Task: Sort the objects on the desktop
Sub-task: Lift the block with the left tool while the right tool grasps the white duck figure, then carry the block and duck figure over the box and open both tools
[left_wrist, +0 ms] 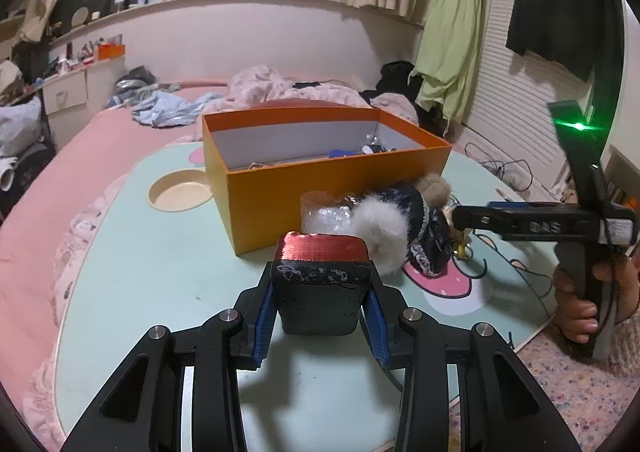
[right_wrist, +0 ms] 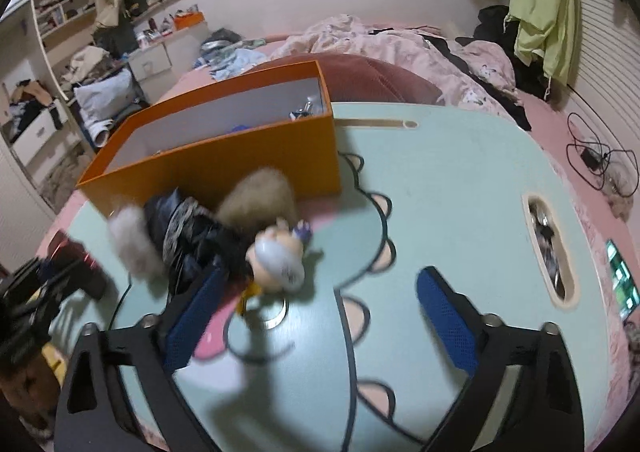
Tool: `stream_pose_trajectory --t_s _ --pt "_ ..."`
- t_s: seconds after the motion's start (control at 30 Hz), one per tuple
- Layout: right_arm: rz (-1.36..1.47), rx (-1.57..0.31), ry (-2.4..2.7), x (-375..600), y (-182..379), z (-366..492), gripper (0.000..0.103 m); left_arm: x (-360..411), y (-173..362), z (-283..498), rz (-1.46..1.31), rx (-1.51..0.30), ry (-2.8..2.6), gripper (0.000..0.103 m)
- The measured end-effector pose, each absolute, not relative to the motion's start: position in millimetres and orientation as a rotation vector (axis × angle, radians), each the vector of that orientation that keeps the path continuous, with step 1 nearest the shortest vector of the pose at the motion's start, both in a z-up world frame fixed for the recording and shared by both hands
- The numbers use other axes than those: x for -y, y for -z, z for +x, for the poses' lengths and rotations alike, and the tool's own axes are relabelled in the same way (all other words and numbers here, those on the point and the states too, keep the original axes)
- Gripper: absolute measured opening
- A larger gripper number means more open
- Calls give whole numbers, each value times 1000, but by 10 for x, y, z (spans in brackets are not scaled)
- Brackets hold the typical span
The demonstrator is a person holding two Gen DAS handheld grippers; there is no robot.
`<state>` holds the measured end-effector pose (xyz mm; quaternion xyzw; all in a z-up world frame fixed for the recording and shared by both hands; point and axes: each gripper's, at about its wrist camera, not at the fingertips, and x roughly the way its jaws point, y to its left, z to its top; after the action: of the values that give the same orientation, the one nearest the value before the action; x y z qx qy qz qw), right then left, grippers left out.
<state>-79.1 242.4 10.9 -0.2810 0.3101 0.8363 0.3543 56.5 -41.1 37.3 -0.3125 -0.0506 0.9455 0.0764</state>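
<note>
My left gripper (left_wrist: pixel 320 276) is shut on a black block with a red top (left_wrist: pixel 320 248), held just above the mint-green desk (left_wrist: pixel 160 272). Right behind the block lies a doll keychain (left_wrist: pixel 424 228) in dark clothes with white and tan fur pompoms, beside a piece of bubble wrap (left_wrist: pixel 326 218). An orange box (left_wrist: pixel 320 188) with small items inside stands behind them. My right gripper (right_wrist: pixel 320 280) is open, and the doll's pale head (right_wrist: pixel 278 260) sits by its left finger (right_wrist: pixel 192 312). In the left wrist view that right gripper (left_wrist: pixel 460 222) reaches the doll from the right.
The desk rests on a pink bed with crumpled bedding (right_wrist: pixel 400 40). It has a round cup recess (left_wrist: pixel 180 192), a long slot holding small things (right_wrist: pixel 548 248), and a lit phone (right_wrist: pixel 622 280) at its right edge. Cables (right_wrist: pixel 600 160) lie on the bed.
</note>
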Motion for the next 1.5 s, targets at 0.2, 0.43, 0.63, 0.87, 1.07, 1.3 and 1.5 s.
stream_pose_trajectory --t_s 0.2,0.43,0.63,0.87,1.07,1.3,1.5 --pt "-817 -728 -2113 -2426 -31 -990 52 411 -374 572 -938 143 -2836 38" --pt "-776 -649 -2154 -2245 39 -920 38 419 -416 598 -910 148 -2845 38" --pt "-663 -657 -2174 -2171 -113 -712 37 450 -534 638 -862 157 -2854 38" --pt "-568 -672 -2220 -2185 -400 -626 37 452 -730 623 -790 153 -2865 38" --pt "-552 -625 -2273 -2257 -631 -777 37 389 -884 432 -754 154 -2864 38" --pt "-584 -615 -2325 -2558 -803 -1154 37 339 -1106 17 -742 143 -2878 38" --pt "-614 -653 -2306 -2861 -760 -1441 37 323 -1023 -447 -849 95 -2917 38"
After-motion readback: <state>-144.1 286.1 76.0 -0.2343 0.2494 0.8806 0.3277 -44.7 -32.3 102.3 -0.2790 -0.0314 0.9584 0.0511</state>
